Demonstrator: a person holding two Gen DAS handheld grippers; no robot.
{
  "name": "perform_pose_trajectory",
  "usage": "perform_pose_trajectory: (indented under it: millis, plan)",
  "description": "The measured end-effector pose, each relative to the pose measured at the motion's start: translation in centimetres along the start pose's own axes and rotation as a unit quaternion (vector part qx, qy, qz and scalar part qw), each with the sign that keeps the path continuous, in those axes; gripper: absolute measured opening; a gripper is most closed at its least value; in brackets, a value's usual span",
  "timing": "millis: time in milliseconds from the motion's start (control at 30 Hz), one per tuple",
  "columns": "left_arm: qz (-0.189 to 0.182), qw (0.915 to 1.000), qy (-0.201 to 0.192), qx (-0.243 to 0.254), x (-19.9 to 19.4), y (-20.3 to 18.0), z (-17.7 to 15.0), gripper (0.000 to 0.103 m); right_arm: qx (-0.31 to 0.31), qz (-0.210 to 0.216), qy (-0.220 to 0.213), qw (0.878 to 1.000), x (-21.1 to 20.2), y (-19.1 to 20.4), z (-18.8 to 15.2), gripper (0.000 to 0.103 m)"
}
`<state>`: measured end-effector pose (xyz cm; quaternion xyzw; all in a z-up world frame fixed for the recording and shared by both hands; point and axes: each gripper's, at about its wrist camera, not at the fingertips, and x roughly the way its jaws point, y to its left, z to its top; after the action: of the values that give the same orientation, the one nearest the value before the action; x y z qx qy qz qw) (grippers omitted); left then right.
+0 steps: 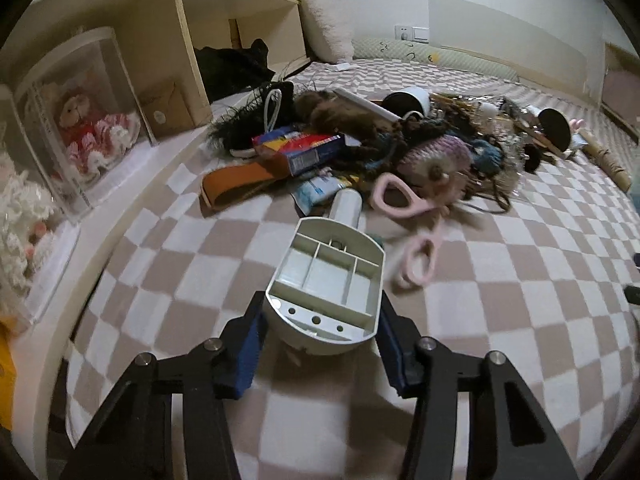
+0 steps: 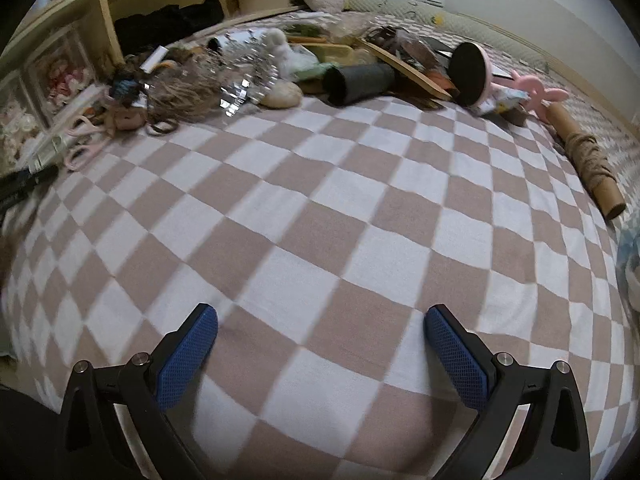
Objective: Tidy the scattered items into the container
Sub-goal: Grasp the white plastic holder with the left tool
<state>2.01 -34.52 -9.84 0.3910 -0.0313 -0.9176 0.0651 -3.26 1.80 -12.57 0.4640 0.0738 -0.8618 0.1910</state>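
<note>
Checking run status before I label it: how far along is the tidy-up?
Early. Done: nothing visibly packed; no container is identifiable in either view. In hand: the left gripper is closed on a white lint-roller-like tool, blue pads against its sides. The right gripper is open and holds nothing above the checkered blanket. Left: the whole pile, including the crayon box and pink scissors.
</note>
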Motion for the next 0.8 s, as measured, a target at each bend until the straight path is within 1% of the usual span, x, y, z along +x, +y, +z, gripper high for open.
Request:
perform_pose_trajectory:
  millis: [133,233,367,433,467,500,533,567,633,700,767,800]
  plan:
    - [-0.016,0.9998,0.007,0.001,-1.0,-0.8,-1.5,0.051,-0.027,0.035,-0.022,0.999,-1.0,2.7,1.1,0.103]
    - [-0.031,0.9995,0.008,-0.006,-2.0,-1.4,-2.4,0.05,-0.036,0.07,-0.035,0.996,-1.7,4.8,2.5,0.103]
    - [-0.047,0.9988,0.011,-0.007,-3.1,-2.1,-3.6,0.049,-0.031,0.118,-0.043,0.992,-1.9,7.0,4.6,0.103]
    - [-0.044,0.9989,0.014,-0.005,-3.4,-2.3,-4.0,0.05,-0.018,0.141,-0.038,0.989,-1.6,7.9,5.8,0.103]
    - [-0.037,0.9992,0.013,-0.003,-3.6,-2.3,-4.1,0.051,-0.012,0.147,-0.036,0.988,-1.4,8.1,6.3,0.103]
    - [-0.028,0.9995,0.011,-0.001,-3.7,-2.3,-4.1,0.065,-0.006,0.153,-0.034,0.988,-1.3,8.3,6.7,0.103]
    - [-0.021,0.9998,0.007,0.001,-3.8,-2.3,-4.2,0.084,-0.001,0.16,-0.032,0.987,-1.1,8.6,7.1,0.103]
    - [-0.014,0.9999,0.002,0.003,-4.0,-2.2,-4.1,0.087,0.003,0.166,-0.029,0.986,-0.9,8.9,7.5,0.103]
    - [-0.004,1.0,-0.006,0.005,-4.1,-2.0,-4.0,0.088,0.006,0.175,-0.025,0.984,-0.7,9.4,8.0,0.102]
    - [-0.003,1.0,-0.006,0.005,-4.0,-1.8,-3.7,0.088,0.01,0.183,-0.021,0.983,-0.6,9.9,8.5,0.099]
    - [-0.007,0.9999,-0.006,0.008,-3.7,-1.9,-3.4,0.088,0.021,0.194,-0.012,0.981,-0.1,10.2,9.1,0.089]
    - [-0.008,0.9999,-0.007,0.011,-3.5,-2.1,-3.2,0.088,0.03,0.198,-0.008,0.98,0.2,10.2,9.4,0.088]
